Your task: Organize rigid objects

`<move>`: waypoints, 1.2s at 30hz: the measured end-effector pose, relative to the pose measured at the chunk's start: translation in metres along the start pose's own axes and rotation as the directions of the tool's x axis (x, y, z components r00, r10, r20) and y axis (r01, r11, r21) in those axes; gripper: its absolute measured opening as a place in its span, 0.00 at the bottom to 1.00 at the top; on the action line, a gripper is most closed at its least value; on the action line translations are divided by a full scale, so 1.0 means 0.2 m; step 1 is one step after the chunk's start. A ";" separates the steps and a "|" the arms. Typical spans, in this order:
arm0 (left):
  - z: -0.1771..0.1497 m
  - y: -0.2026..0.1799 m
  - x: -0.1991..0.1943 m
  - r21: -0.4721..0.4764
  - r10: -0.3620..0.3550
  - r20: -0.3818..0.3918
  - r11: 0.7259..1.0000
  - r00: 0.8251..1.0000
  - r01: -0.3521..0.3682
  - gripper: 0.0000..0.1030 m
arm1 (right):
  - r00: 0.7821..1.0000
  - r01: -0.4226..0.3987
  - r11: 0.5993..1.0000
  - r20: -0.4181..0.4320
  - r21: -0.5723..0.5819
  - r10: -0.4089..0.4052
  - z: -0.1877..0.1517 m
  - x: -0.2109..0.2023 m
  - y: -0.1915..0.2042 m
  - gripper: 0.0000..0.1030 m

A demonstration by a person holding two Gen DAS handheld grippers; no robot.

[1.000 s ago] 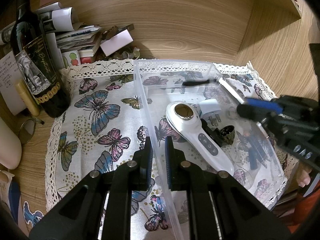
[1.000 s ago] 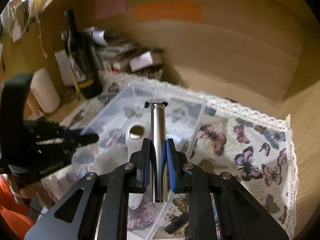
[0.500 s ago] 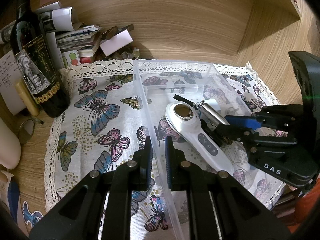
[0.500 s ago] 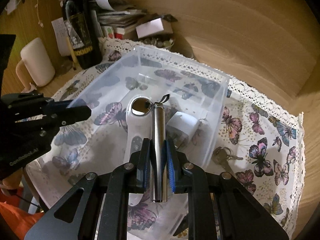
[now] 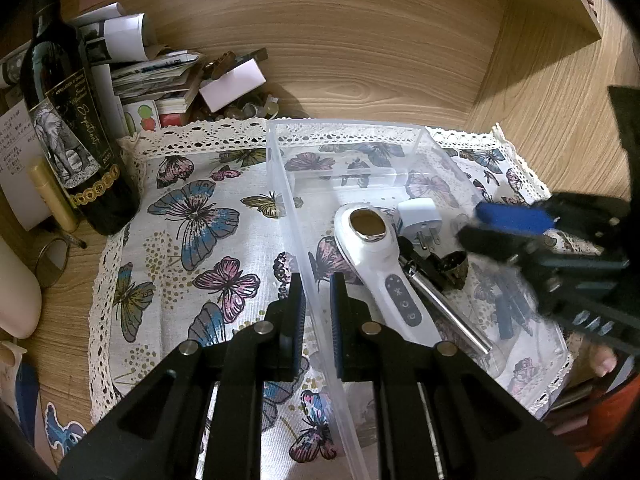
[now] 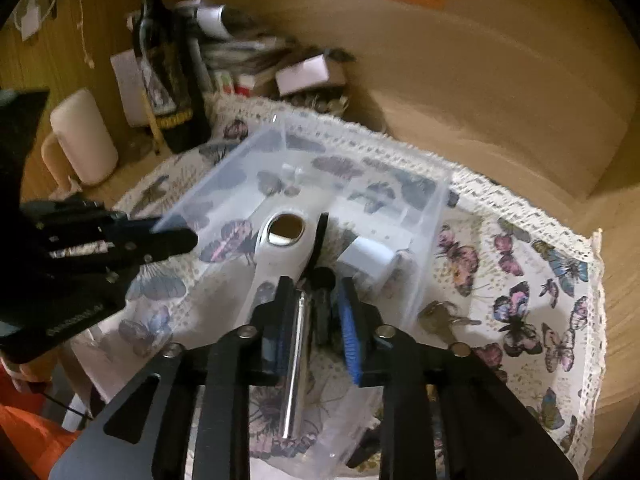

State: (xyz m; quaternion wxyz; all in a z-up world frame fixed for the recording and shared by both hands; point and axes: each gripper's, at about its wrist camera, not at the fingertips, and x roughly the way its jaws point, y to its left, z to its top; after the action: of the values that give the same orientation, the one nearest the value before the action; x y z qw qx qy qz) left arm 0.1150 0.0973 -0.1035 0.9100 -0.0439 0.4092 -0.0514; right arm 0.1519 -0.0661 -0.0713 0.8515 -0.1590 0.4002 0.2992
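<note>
My right gripper point(image 6: 314, 312) had just been opening its jaws, and they stood spread, with the metal tube point(image 6: 295, 364) lying between them, close to one blue pad; I could not tell whether it touched that pad. The tube was a slim, polished silver cylinder, bright along its length, with a dark clip end. In the left wrist view the tube point(image 5: 448, 312) lay slanted on the floor of the clear plastic bin point(image 5: 280, 184), just beside the handle of the white handheld device point(image 5: 378, 264) with its round brown head. A white plug adapter point(image 5: 420, 220) and a small dark piece sat near them in the same bin. My left gripper point(image 5: 316, 300) had its jaws pinched on the bin's long side wall. The bin stood on a butterfly cloth point(image 5: 192, 240) with a lace edge, spread over the wooden tabletop point(image 5: 560, 100). A dark wine bottle point(image 5: 68, 128) stood upright at the cloth's corner, next to a heap of papers point(image 5: 152, 76).
</note>
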 end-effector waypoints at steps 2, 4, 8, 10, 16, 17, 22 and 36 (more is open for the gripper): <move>0.00 0.00 0.00 -0.001 -0.001 0.000 1.000 1.000 0.001 0.10 | 0.999 0.010 1.000 0.030 0.018 -0.011 0.01 -0.05 -0.03 0.27; 0.00 0.00 0.00 -0.001 -0.001 0.000 1.000 1.000 0.001 0.10 | 0.998 0.026 0.999 0.056 0.038 -0.029 0.01 -0.11 -0.06 0.27; 0.00 0.00 0.00 -0.001 -0.001 0.000 1.000 1.000 0.001 0.10 | 0.993 0.064 0.995 0.096 0.077 -0.071 0.02 -0.19 -0.14 0.27; 0.00 0.00 0.00 -0.001 -0.001 0.000 1.000 1.000 0.001 0.10 | 0.989 0.091 0.991 0.106 0.096 -0.101 0.02 -0.22 -0.18 0.29; 0.00 0.00 0.00 -0.001 -0.001 0.000 1.000 1.000 0.001 0.10 | 0.983 0.151 0.977 0.078 0.154 -0.164 -0.03 -0.24 -0.31 0.36; 0.00 0.00 0.00 -0.001 -0.001 0.000 1.000 1.000 0.001 0.10 | 0.984 0.156 0.974 0.064 0.166 -0.169 -0.05 -0.23 -0.33 0.36; 0.00 0.00 0.00 0.000 -0.001 0.000 1.000 1.000 0.001 0.10 | 0.987 0.159 0.966 -0.006 0.202 -0.161 -0.15 -0.15 -0.38 0.36; 0.00 0.00 0.00 0.000 -0.001 0.001 1.000 1.000 0.001 0.10 | 0.984 0.138 0.957 -0.145 0.257 -0.103 -0.39 0.03 -0.37 0.36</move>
State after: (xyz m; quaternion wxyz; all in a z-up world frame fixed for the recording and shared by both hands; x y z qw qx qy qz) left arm 0.1150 0.0972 -0.1036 0.9101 -0.0442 0.4087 -0.0519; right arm 0.1562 -0.1609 -0.1235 0.8538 -0.0865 0.4811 0.1793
